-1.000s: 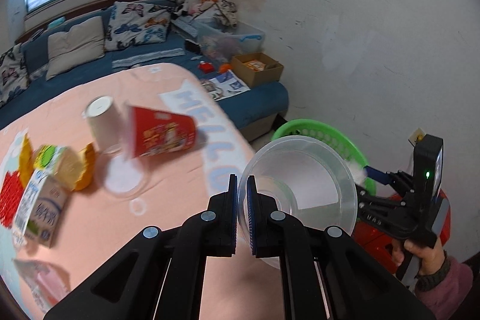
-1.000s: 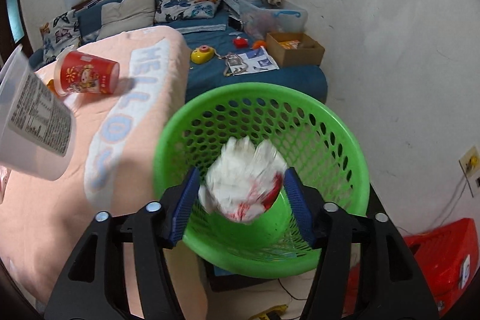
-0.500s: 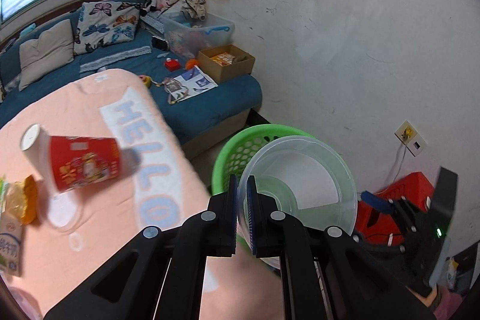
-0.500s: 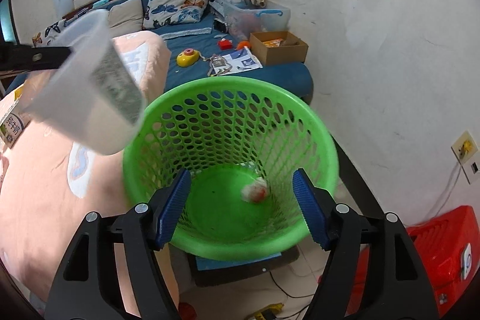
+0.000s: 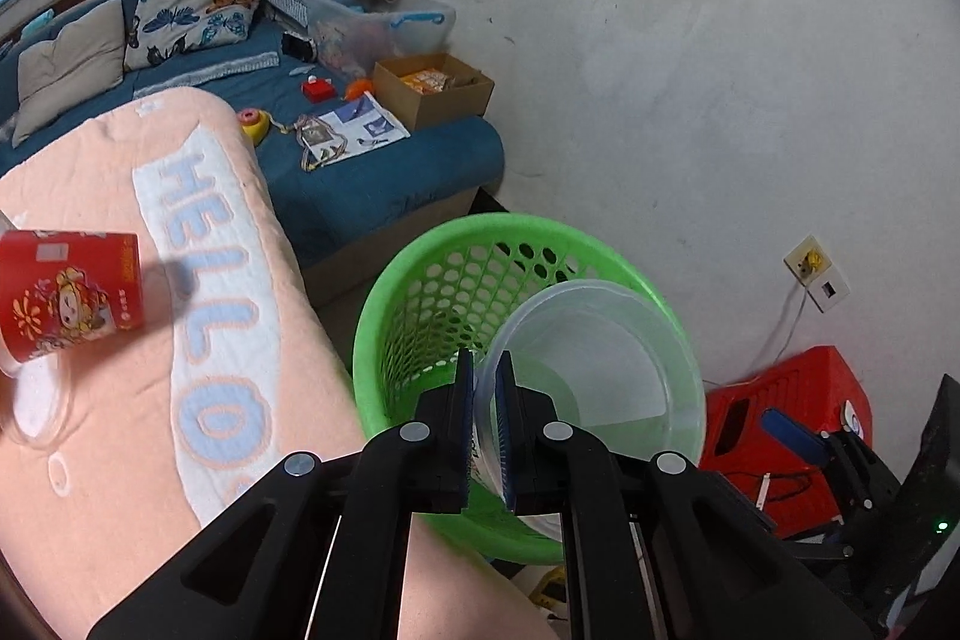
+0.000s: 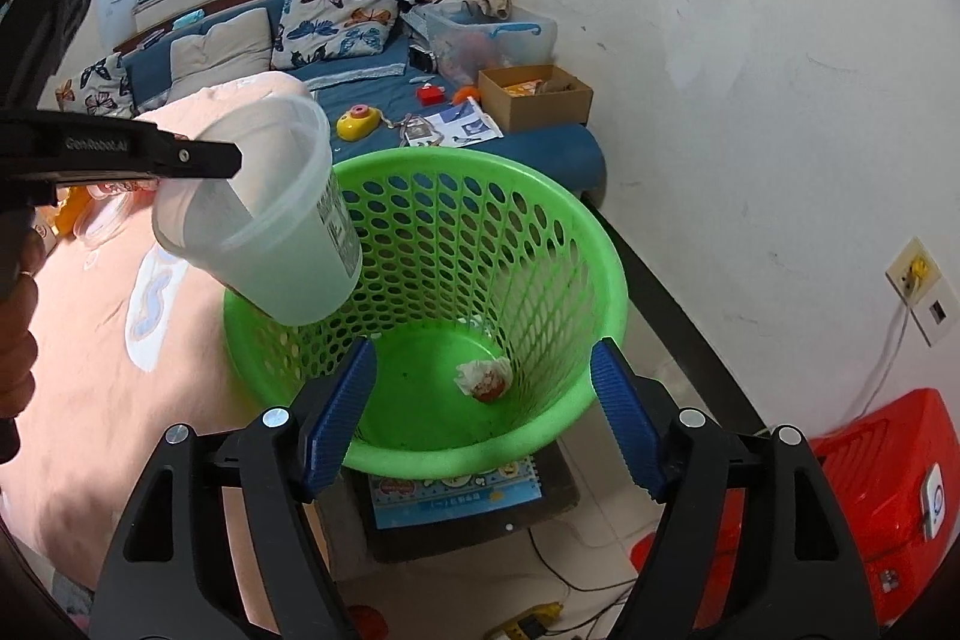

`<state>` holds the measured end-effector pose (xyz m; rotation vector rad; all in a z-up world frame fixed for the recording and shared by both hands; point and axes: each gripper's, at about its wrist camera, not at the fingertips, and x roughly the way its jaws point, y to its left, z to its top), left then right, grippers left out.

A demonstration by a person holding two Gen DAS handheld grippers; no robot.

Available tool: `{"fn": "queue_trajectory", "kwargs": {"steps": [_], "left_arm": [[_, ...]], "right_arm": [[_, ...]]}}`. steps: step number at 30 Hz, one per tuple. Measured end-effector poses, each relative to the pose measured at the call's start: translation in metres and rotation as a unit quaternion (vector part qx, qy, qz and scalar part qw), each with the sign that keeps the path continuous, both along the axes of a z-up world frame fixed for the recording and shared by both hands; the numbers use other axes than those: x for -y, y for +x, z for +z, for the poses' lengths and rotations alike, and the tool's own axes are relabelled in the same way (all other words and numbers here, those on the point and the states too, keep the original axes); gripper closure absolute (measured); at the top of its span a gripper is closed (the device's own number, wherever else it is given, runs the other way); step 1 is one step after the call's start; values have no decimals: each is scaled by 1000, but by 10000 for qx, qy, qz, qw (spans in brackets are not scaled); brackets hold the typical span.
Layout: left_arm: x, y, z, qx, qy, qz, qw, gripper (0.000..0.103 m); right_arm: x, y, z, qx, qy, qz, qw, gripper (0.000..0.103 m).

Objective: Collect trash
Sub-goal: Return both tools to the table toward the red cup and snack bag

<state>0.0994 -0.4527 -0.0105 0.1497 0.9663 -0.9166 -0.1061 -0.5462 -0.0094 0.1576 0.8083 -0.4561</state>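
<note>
A clear plastic cup [image 5: 600,370] hangs tilted over the near-left rim of the green mesh basket [image 5: 432,292]. My left gripper [image 5: 485,424] is shut on the cup's rim wall. In the right wrist view the same cup [image 6: 282,232] sits above the basket [image 6: 540,232], on its left side. My right gripper [image 6: 480,400] stands over the basket's near edge, its jaws opening with nothing between them. A crumpled white and red tissue [image 6: 486,379] lies on the basket floor. A red printed paper cup [image 5: 66,292] lies on its side on the pink blanket [image 5: 120,460].
A red plastic crate [image 6: 888,484] stands on the floor right of the basket. A blue booklet [image 6: 456,490] lies under the basket. Behind are a blue couch [image 5: 390,184], a cardboard box [image 5: 432,88] and a clear storage bin [image 5: 384,28]. The white wall is close on the right.
The left gripper carried the clear cup from above the pink blanket to above the basket. The tissue left the right gripper and dropped to the basket floor; the right jaws widened.
</note>
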Motion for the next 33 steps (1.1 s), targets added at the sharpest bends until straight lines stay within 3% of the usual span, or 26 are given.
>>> {"fn": "queue_trajectory", "kwargs": {"steps": [3,9,14,24,33], "left_arm": [[0,0,-7,-52,30,-42,10000,92],[-6,-7,-6,32,-41,-104,9999,69],[-23,-11,4,37,-125,-61,9999,66],[-112,-18,36,574,-14,556,9968,60],[-217,-13,54,818,117,1401,9867,53]], "right_arm": [[-1,1,1,-2,0,2,10000,29],[-5,2,6,21,-30,45,10000,29],[-15,3,14,82,-106,137,9998,28],[-47,26,27,301,-39,687,9972,24],[-101,71,39,373,-258,1632,9856,20]]}}
